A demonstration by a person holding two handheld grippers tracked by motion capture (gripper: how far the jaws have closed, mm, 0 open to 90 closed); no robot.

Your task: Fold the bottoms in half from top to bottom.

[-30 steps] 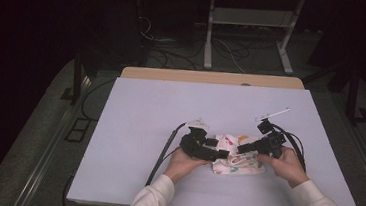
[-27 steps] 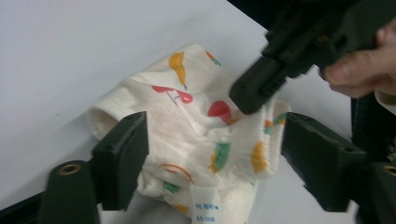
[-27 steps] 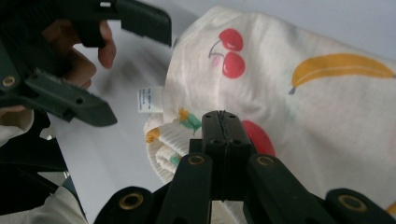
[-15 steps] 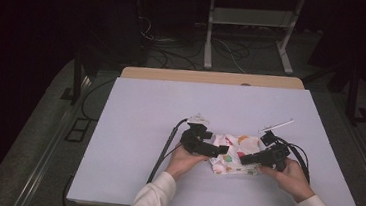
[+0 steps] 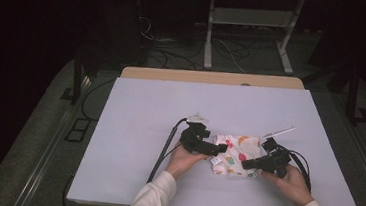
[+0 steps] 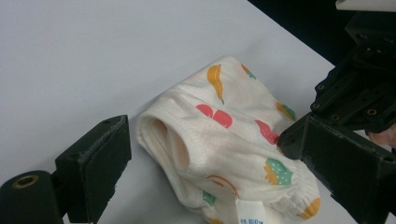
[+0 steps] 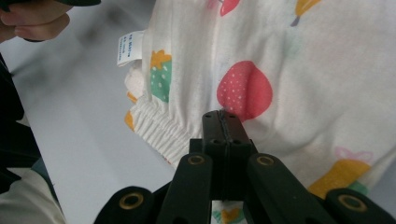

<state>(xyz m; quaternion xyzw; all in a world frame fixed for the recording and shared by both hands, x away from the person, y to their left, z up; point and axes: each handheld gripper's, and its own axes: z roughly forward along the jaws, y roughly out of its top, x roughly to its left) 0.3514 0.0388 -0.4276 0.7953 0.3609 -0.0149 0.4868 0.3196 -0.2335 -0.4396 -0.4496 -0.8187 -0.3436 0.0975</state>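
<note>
A small white garment [image 5: 237, 153] printed with fruit lies folded near the front of the white table [image 5: 170, 112]. My left gripper [image 5: 216, 145] stands open at its left side. In the left gripper view the jaws straddle the garment [image 6: 224, 140] at its rolled, open end, with neither jaw touching it. My right gripper [image 5: 246, 164] is shut at the garment's near right edge. In the right gripper view its tips [image 7: 220, 116] lie over the garment [image 7: 289, 70] beside the gathered hem, and no fabric shows between the jaws. A white label [image 7: 128, 46] sticks out of that hem.
Black cables trail from both grippers across the table. The right gripper's body [image 6: 359, 70] stands close behind the garment in the left gripper view. A wooden board [image 5: 213, 78] borders the table's far edge. Metal legs [image 5: 209, 35] and cables are on the dark floor beyond.
My right gripper has come down from the garment's far right side to its near right edge. The garment now lies flatter. My left gripper has barely moved.
</note>
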